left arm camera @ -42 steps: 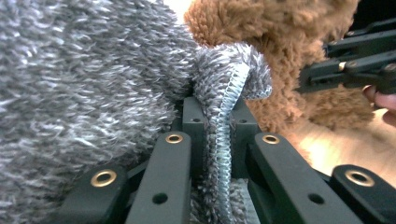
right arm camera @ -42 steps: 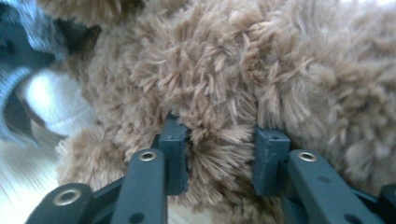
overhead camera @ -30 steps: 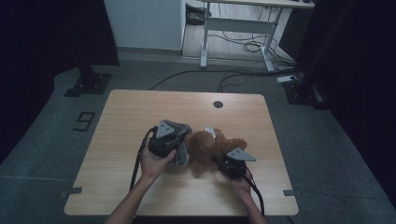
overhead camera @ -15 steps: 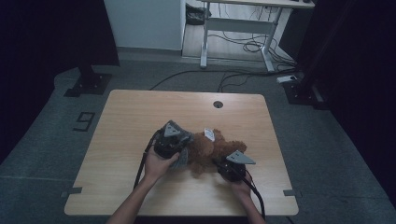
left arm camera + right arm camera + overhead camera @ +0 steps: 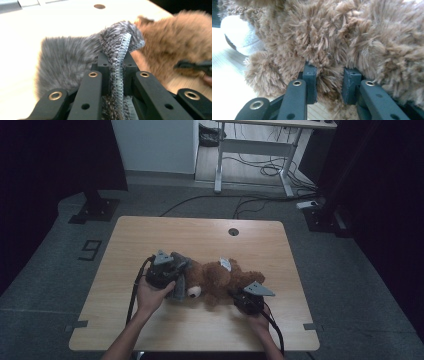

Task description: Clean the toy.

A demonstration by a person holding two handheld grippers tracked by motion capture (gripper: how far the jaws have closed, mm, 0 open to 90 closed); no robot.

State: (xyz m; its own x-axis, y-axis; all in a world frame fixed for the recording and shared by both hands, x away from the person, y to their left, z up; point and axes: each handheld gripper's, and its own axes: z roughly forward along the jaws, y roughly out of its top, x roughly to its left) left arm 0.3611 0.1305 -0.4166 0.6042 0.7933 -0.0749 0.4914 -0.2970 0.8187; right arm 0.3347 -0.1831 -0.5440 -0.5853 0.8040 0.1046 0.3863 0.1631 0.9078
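One bear (image 5: 220,280), one grey cloth (image 5: 65,57) on counter (image 5: 200,235). Left gripper (image 5: 117,72) clamped on cloth; right gripper (image 5: 329,85) clenched in bear's fur, both low.

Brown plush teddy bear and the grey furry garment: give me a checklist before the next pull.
1. Left gripper clamped on grey furry garment hem: ok.
2. Right gripper pinching brown plush teddy bear fur: ok.
3. Bear lying on the light wooden table, away from its edges: ok.
4. Garment fully on the bear: not ok, bunched at the head end.
5. Gripper cables free of the bear: cannot tell.
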